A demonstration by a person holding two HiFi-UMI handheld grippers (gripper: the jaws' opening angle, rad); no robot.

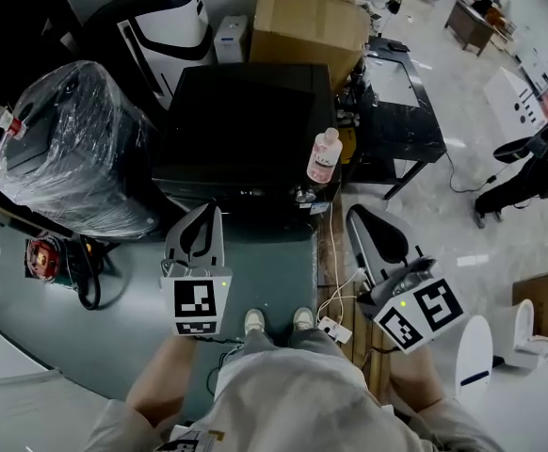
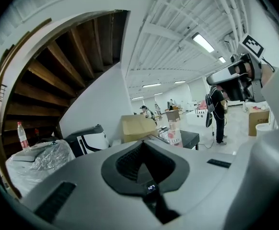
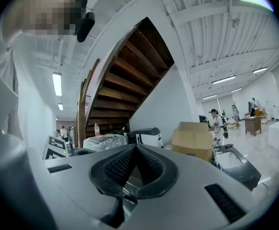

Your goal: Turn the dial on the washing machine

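Note:
The black washing machine (image 1: pixel 246 130) stands in front of me, seen from above in the head view. A small round knob (image 1: pixel 302 196) sits at its front right edge; I cannot tell whether it is the dial. My left gripper (image 1: pixel 206 211) hangs before the machine's front left, apart from it, shut and empty. My right gripper (image 1: pixel 356 217) is to the right of the machine's front corner, also shut with nothing in it. In the left gripper view the jaws (image 2: pixel 142 143) meet at the tip. The right gripper view shows its jaws (image 3: pixel 135 148) closed too.
A pink bottle (image 1: pixel 325 155) stands on the machine's right edge. A plastic-wrapped appliance (image 1: pixel 76 149) stands to the left, a cardboard box (image 1: pixel 307 22) behind, a black table (image 1: pixel 396 102) to the right. Cables (image 1: pixel 340 299) lie on the floor by my shoes (image 1: pixel 279 320).

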